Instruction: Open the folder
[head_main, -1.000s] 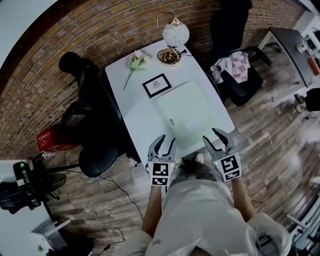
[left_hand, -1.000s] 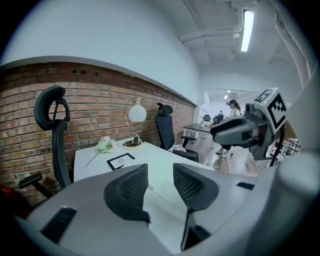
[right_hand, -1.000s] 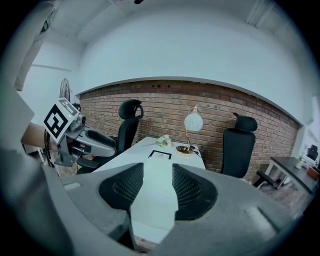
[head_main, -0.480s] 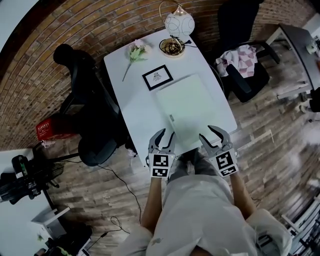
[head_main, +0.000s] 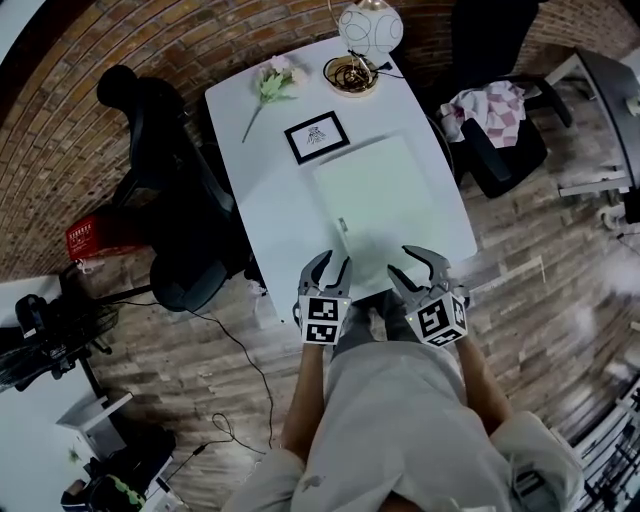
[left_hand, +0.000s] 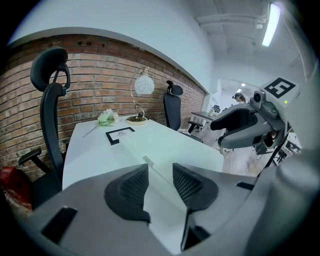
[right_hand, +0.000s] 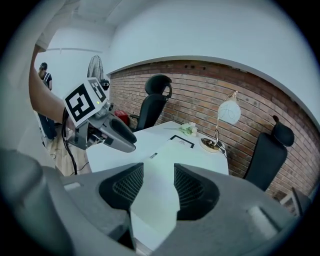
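Note:
A pale green folder (head_main: 375, 200) lies flat and closed on the white table (head_main: 265, 215), with a small tab (head_main: 342, 226) on its left edge. My left gripper (head_main: 333, 266) hovers open at the table's near edge, just left of the folder's near corner. My right gripper (head_main: 408, 262) is open over the folder's near edge. In the left gripper view the folder (left_hand: 165, 150) shows between the open jaws of the left gripper (left_hand: 160, 176). In the right gripper view the folder (right_hand: 165, 165) lies ahead of the right gripper (right_hand: 159, 176), with nothing held.
Beyond the folder stand a black picture frame (head_main: 316, 137), a flower (head_main: 268, 85), a round dish (head_main: 351, 75) and a globe lamp (head_main: 369, 25). A black office chair (head_main: 170, 170) is left of the table. A chair with a checked cloth (head_main: 490, 110) is right.
Both grippers have come down and a little forward toward the table's near edge. Their jaws stay as wide as before.

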